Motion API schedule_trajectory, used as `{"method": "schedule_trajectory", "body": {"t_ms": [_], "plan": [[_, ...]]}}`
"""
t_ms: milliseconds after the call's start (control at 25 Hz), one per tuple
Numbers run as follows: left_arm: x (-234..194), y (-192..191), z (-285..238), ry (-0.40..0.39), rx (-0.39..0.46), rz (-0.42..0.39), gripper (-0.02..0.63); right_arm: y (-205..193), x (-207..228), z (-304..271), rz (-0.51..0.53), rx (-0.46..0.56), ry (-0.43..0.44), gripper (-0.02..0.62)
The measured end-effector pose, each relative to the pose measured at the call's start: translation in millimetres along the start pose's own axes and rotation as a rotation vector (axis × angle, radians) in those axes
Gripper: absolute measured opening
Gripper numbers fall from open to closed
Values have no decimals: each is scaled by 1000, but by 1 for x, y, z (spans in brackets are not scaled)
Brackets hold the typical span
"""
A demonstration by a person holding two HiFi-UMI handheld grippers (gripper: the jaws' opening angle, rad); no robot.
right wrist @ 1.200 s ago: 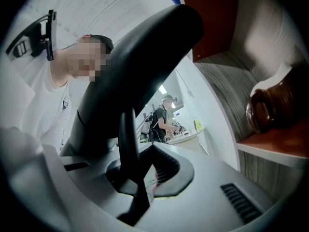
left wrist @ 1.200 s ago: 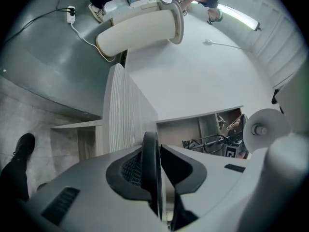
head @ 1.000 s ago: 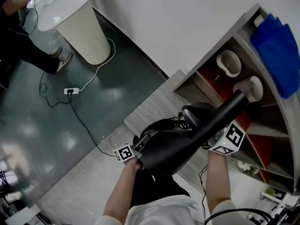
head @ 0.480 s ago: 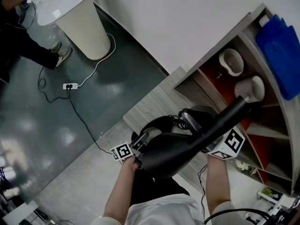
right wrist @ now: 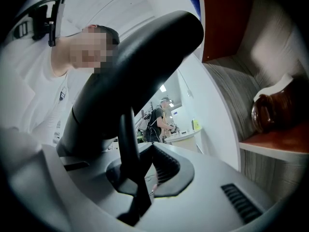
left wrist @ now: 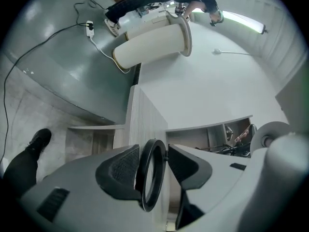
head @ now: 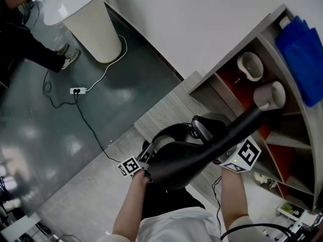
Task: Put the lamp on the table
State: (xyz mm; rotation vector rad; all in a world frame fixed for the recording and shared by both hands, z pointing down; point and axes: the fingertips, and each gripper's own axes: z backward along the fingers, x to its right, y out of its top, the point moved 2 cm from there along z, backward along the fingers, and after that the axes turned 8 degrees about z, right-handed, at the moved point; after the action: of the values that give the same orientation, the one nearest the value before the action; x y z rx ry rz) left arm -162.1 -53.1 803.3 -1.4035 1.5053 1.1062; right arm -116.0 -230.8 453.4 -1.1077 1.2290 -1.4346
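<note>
My left tool (left wrist: 161,164) has its pads standing apart. A thin black hoop (left wrist: 142,177) of the lamp (head: 176,163) is upright between them, leaning on the left pad and not squeezed. The lamp sits between both tools on the near side, over the grey wood-grain bench (head: 161,116). I can't tell if it touches the top.

The lamp is all matte black. It has a fat rounded shade low and near, a smooth thick tube arm rising to the far right, and a round head (head: 206,126) beside the arm.

My right tool (right wrist: 145,178) is clamped tight on a thin flat black strip (right wrist: 127,146) of the lamp. Its ribbed pads press both faces, and the tube arm is just above.

Right of that is an open shelf unit (head: 285,158) with a grey wood frame and red backs. It holds a pale ceramic cup (head: 250,67), with another (head: 268,96) nearer. A glossy brown jar (right wrist: 270,111) stands on a red board, and blue fabric (head: 303,49) lies on top.
</note>
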Motion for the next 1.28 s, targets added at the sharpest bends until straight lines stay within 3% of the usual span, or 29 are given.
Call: {"method": "schedule_trajectory", "body": {"t_ms": [200,560,840,1040,1280], "plan": [[-2,4,4,-2,70,28,183,-2,-6,0,16,-26,-7,17],[-4,7,3,28,121,29,183,-3,-19,-6,58,-58,14,17],[3,11,-19,4,95,-20,202,-4,-5,-6,90,-74,-7,17],[4,9,-21,-24,119,45,202,-2,3,0,79,-70,-16,17],[4,5,-18,-66,124,69,202,-4,-4,0,81,-76,9,18]]}}
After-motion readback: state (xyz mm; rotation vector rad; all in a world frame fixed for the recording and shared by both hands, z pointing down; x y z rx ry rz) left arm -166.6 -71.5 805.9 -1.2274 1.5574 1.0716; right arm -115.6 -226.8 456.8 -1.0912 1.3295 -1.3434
